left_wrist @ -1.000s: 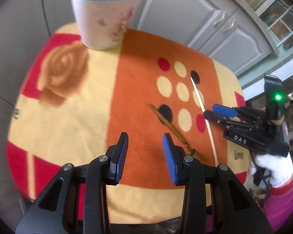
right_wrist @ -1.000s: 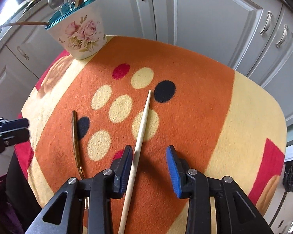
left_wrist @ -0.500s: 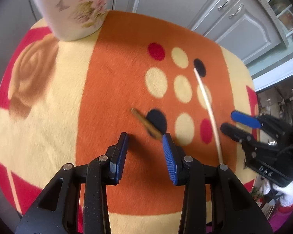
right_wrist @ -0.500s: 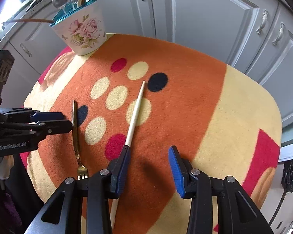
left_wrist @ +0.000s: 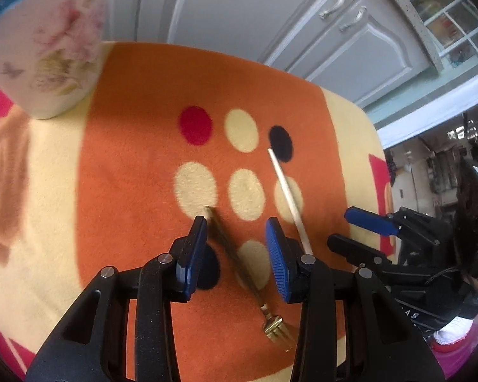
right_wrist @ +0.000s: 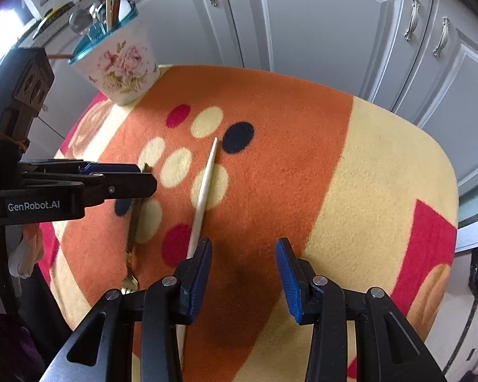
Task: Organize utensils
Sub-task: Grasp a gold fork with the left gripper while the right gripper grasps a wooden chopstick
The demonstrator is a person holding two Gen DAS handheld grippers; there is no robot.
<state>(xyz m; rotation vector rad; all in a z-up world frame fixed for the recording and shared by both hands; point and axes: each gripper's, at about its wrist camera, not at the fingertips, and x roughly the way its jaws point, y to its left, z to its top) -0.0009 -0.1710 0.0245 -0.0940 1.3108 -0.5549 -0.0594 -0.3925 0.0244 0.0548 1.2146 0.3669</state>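
Gold-coloured metal fork (left_wrist: 243, 278) lies flat on the fleece cloth (left_wrist: 137, 165), orange with cream, red and dark dots, tines toward the camera in the left wrist view. Left gripper (left_wrist: 237, 253) is lowered over the fork's handle, fingers apart, handle running between the blue pads; whether the pads touch it cannot be told, no squeeze visible. Right wrist view shows the same: left gripper's black fingers (right_wrist: 124, 183) over the handle end, fork (right_wrist: 131, 254) on the cloth below.

Pale wooden chopstick (right_wrist: 204, 191) lies beside the fork, slanted across the dots. Right gripper (right_wrist: 243, 270) has just been opening its jaws; now spread, nothing between the pads, chopstick passing just outside its left finger (right_wrist: 197, 273), near end hidden beneath it.

White floral ceramic holder (right_wrist: 119, 67) with teal rim stands at the cloth's far corner, spoons and wooden sticks upright inside. Grey cabinet doors (right_wrist: 318, 25) behind. White-gloved hand (left_wrist: 452, 340) partly seen behind the right gripper.
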